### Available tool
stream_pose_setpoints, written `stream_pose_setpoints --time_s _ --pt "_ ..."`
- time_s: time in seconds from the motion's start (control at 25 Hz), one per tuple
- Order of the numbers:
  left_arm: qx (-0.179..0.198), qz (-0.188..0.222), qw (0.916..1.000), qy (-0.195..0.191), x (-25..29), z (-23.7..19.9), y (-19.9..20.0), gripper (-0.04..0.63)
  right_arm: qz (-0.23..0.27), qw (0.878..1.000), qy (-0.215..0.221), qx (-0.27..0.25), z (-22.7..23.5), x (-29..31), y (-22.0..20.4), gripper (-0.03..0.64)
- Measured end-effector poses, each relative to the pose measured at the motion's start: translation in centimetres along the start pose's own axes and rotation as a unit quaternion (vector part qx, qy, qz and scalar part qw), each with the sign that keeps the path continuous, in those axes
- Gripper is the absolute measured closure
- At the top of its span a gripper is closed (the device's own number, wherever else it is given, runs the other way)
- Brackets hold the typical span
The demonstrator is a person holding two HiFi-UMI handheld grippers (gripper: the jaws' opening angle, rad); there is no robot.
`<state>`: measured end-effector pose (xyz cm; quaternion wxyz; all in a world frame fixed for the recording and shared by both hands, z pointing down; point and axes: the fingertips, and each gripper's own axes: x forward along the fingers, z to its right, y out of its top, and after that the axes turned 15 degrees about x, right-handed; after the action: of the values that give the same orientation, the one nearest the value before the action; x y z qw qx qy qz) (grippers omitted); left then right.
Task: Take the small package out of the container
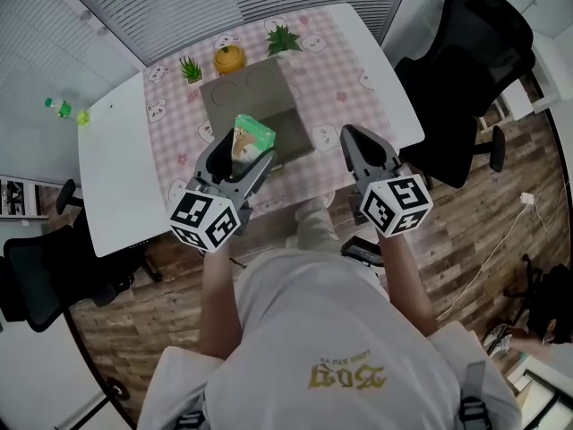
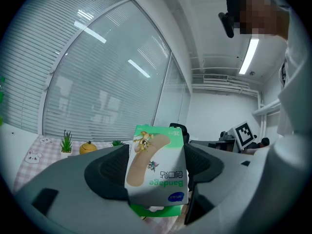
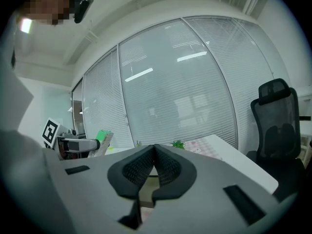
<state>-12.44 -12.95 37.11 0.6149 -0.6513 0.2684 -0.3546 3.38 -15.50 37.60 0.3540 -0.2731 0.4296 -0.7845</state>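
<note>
A small green and white bandage box (image 2: 157, 169) stands upright between the pads of my left gripper (image 2: 156, 165), which is shut on it. In the head view the box (image 1: 251, 138) is held above the near edge of the grey container (image 1: 246, 97) on the table. My right gripper (image 1: 351, 138) hovers to the right of the container, jaws pressed together with nothing between them. The right gripper view shows those shut pads (image 3: 146, 165), and the left gripper (image 3: 78, 144) with the green box (image 3: 103, 139) off to the left.
The container lies on a pink checked cloth (image 1: 175, 146) over a white table (image 1: 112, 177). Behind it stand two small potted plants (image 1: 191, 68) (image 1: 283, 38) and an orange pumpkin-shaped pot (image 1: 229, 58). A black office chair (image 1: 466, 70) is at the right, another (image 1: 36, 280) at the left.
</note>
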Motion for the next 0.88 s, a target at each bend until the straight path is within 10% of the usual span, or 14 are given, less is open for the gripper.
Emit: stream_pose_setpoints --time_s 0.88 --pt "-0.009 0.003 0.9999 0.009 -0.7 -1.7 -0.5 0.232 -0.014 1.0 0.007 -0.003 -1.0 1.5 -1.0 0.604"
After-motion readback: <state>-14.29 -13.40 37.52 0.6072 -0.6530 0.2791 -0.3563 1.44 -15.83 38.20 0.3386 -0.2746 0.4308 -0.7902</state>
